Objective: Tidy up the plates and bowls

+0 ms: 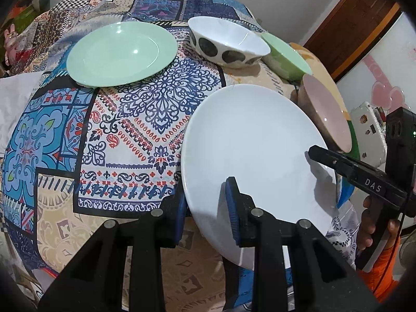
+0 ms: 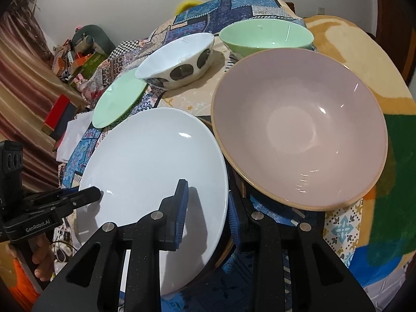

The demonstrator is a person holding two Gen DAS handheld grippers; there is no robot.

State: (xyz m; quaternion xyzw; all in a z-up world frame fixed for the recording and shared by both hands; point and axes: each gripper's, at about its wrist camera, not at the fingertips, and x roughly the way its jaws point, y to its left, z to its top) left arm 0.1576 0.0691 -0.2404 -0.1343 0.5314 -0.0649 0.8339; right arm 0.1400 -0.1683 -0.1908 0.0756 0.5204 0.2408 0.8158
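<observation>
Both grippers pinch the white plate (image 1: pixel 249 150) by opposite rims. Left gripper (image 1: pixel 205 208): blue pads narrowly spread, clamped over the plate's left edge. Right gripper (image 2: pixel 206 213): same narrow gap, clamped on the right edge. Plate sits tilted over the patterned tablecloth (image 1: pixel 135 119), just beside the pink bowl (image 2: pixel 299 130). Pink bowl, spotted bowl (image 2: pixel 179 59) and green bowl (image 2: pixel 265 37) all empty. Green plate (image 1: pixel 119 52) lies flat and bare, farther back.

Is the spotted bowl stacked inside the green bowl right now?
No. In the right wrist view the spotted bowl sits on the cloth by itself, beside the green bowl, which is empty.
</observation>
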